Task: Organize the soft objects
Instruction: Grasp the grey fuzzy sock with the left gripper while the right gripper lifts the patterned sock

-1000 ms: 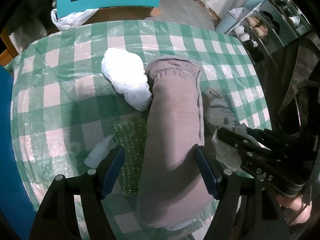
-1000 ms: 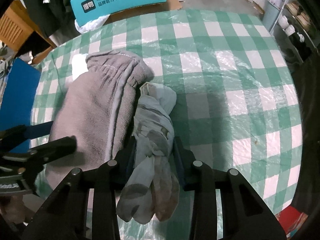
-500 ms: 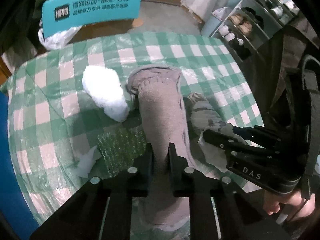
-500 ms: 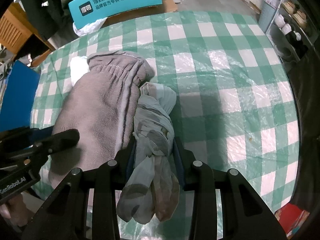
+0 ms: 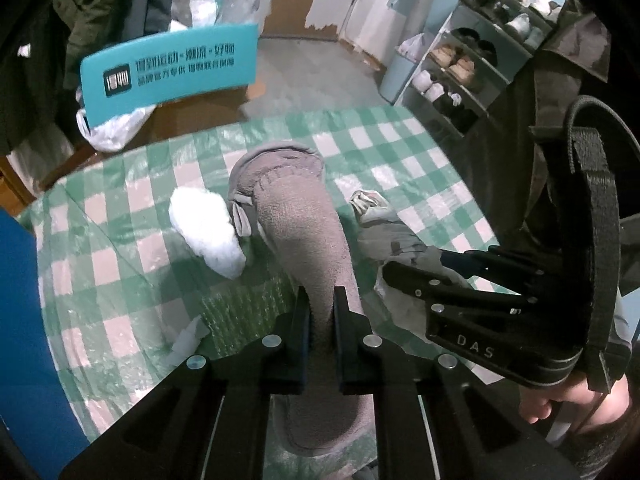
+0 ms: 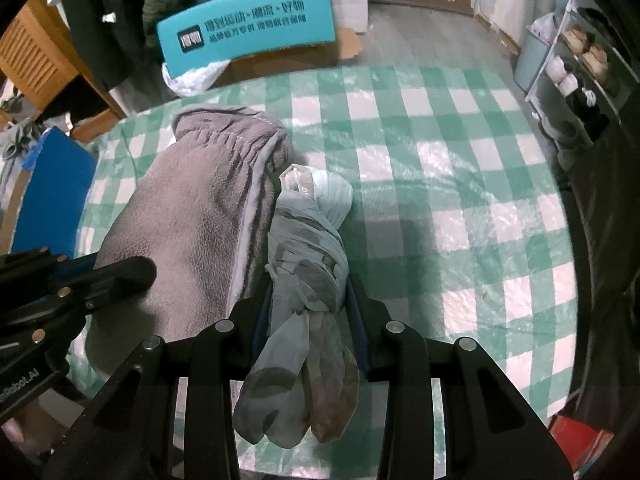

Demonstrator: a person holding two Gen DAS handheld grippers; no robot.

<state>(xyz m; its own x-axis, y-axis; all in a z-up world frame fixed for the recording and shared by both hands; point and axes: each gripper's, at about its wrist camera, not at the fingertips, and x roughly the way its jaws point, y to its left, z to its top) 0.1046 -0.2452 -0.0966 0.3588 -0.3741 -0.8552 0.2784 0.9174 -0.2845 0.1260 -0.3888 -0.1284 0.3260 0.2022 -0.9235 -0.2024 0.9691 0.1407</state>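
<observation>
Left hand-held gripper (image 5: 320, 308): jaws clenched on the grey fleece piece (image 5: 304, 240), pinching it into a narrow ridge between the pads. The fleece runs away from the jaws as a long roll; its stitched, gathered end lies on the surface (image 5: 120, 248), which is covered in a green-and-white check cloth under clear plastic. The near end of the fleece hangs below the jaws, toward the camera.

Right hand-held gripper (image 6: 308, 304): jaws clenched on the knotted pale bundle (image 6: 308, 248), a twisted grey-blue and brownish thin fabric. The pads press on it at the knot. Loose tails droop under the jaws; the far tip of the bundle points away over the cloth. In the left wrist view the right gripper enters from the right side, with a strap and part of a person's hand (image 5: 560, 400) visible at its grip.

Fleece and bundle lie side by side, touching along their length in the right wrist view, fleece to the left of the bundle.

Just left of the fleece, on the surface: a sheet of bubble wrap (image 5: 240, 312), a small white scrap (image 5: 188, 340) at its near corner, and farther on a white cotton wad (image 5: 208, 232) touching the fleece near its gathered end.

Blue panel (image 5: 24, 340) at the left edge of the surface.

Beyond the surface: teal box with printed text (image 5: 172, 68), white plastic bag (image 5: 112, 128) under it, shoe rack (image 5: 472, 60) at far right.
</observation>
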